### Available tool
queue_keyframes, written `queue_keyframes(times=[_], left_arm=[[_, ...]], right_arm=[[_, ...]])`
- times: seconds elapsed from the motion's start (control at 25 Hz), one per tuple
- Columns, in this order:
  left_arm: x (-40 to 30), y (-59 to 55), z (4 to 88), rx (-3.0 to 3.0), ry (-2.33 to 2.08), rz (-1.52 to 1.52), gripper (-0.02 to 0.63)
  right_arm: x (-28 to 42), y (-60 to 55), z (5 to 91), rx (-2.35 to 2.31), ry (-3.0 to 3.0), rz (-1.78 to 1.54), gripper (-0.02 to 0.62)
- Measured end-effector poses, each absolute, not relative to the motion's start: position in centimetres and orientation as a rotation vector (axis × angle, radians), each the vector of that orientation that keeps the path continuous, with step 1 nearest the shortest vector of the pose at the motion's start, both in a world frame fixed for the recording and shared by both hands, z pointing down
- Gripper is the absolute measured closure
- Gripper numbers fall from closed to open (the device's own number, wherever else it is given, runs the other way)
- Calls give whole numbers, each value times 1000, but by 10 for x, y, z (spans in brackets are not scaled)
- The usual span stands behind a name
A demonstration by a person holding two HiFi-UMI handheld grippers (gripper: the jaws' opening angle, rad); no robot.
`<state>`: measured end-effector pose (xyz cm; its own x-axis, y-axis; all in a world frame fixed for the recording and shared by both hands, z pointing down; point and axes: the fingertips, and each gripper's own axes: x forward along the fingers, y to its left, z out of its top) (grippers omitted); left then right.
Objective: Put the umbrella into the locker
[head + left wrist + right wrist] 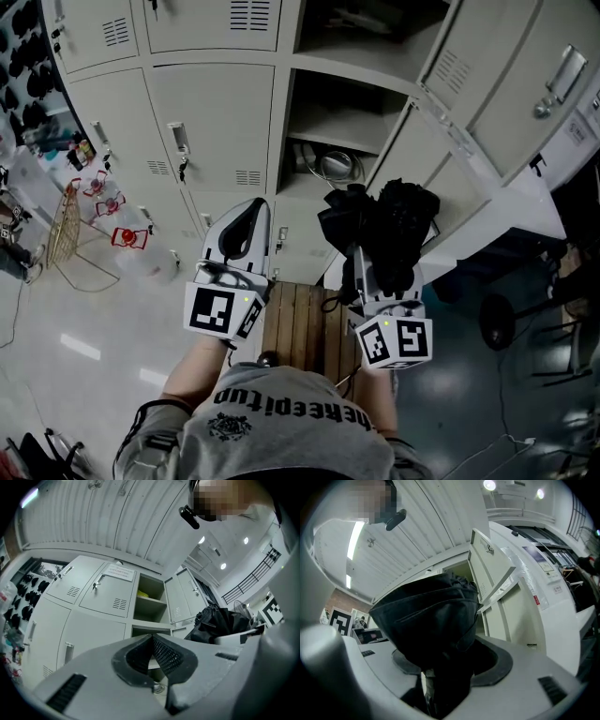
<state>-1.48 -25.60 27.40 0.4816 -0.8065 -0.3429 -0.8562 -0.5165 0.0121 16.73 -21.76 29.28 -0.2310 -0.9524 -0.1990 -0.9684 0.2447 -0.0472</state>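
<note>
Right gripper view: right gripper point(443, 670) clamps umbrella point(431, 616).

1. The left gripper point(249, 212) point(152, 641) is held out ahead of the body, pointing away from the person, on the left side.
2. Its jaws are pressed together at the tips with nothing between them.
3. The right gripper point(371, 255) point(440, 667) is level with it, just to its right, the two near each other but apart.
4. Its jaws are clamped on a black umbrella point(384, 220) point(426, 616), which stands up out of them.
5. The left forearm point(192, 370) and right forearm point(380, 405) reach forward from the chest, bare below short sleeves.
</note>
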Motion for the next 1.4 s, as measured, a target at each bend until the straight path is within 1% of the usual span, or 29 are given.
queue_keyframes(times=[0.8, 1.4], left_arm=[[-44, -292, 289, -2547, 1528, 446, 601], [-51, -358, 275, -2506, 1523, 477, 601]], right_arm=[[149, -273, 307, -1841, 2366, 54, 342], [151, -387, 299, -1927, 2393, 0, 343]])
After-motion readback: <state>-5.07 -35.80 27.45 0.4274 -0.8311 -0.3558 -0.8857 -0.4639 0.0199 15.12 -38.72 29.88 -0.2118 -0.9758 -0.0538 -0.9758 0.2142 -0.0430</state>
